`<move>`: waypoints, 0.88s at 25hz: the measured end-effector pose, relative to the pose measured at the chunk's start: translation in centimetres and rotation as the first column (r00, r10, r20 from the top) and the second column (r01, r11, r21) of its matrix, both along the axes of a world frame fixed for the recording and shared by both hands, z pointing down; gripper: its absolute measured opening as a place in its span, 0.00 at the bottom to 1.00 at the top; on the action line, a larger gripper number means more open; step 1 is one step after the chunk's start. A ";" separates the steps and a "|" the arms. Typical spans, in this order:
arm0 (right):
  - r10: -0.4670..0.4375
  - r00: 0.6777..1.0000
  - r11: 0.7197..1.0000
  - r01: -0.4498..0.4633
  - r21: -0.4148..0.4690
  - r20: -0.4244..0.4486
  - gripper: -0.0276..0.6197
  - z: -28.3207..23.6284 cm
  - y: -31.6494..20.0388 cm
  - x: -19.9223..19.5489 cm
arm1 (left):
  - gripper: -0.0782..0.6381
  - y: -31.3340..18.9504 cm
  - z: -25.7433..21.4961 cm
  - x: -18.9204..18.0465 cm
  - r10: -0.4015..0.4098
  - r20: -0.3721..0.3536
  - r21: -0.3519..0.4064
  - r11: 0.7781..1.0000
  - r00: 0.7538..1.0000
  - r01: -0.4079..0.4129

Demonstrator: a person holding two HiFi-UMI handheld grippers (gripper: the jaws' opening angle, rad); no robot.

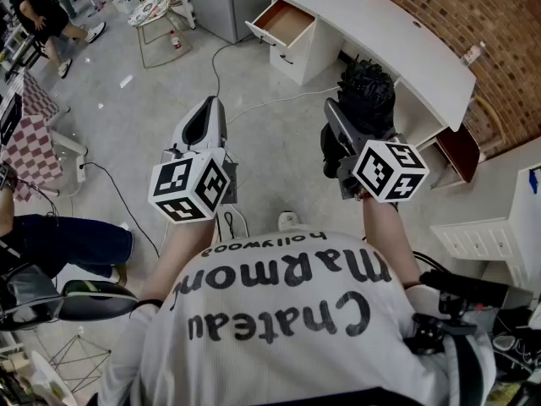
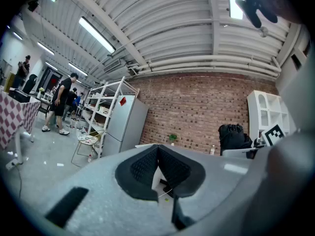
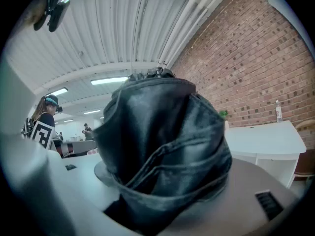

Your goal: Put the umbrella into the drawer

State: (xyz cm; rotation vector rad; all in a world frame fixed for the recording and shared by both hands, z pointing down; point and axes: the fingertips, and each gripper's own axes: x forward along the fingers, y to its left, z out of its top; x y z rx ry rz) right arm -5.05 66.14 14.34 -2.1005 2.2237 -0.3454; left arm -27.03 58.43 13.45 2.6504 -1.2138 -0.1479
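Between the jaws of the right gripper (image 1: 357,129): the umbrella (image 1: 366,96), black, folded into a bunched bundle. The jaws stand wide and are clenched on it; in the right gripper view the dark fabric folds fill the whole gap between them. The umbrella is held in the air in front of the person, above the floor (image 1: 152,108), and sticks out past the jaw tips toward the bench (image 1: 380,19).

Drawer (image 1: 286,22): pulled open at the left end of the white, curved bench, brown inside, nothing visible in it. It lies well apart from the umbrella, ahead and to the left of it in the head view.

Left gripper (image 1: 205,112): held beside the right one, roughly level, jaws closed. In the left gripper view the two black ribbed pads (image 2: 142,166) meet at their tips with nothing between them.

Surroundings: brick wall (image 1: 482,7) behind the bench; a bottle (image 1: 472,54) on the bench's right end; a cable (image 1: 221,62) trailing across the floor near the drawer; a checkered table (image 1: 34,138) at far left, with people standing beyond it.
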 end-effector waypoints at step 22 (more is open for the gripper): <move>0.025 0.987 0.998 -0.014 -0.069 0.160 0.50 3.8 -2.3 5.4 | 0.13 -3.1 3.7 5.1 0.034 -0.002 -0.102 0.994 0.999 -0.034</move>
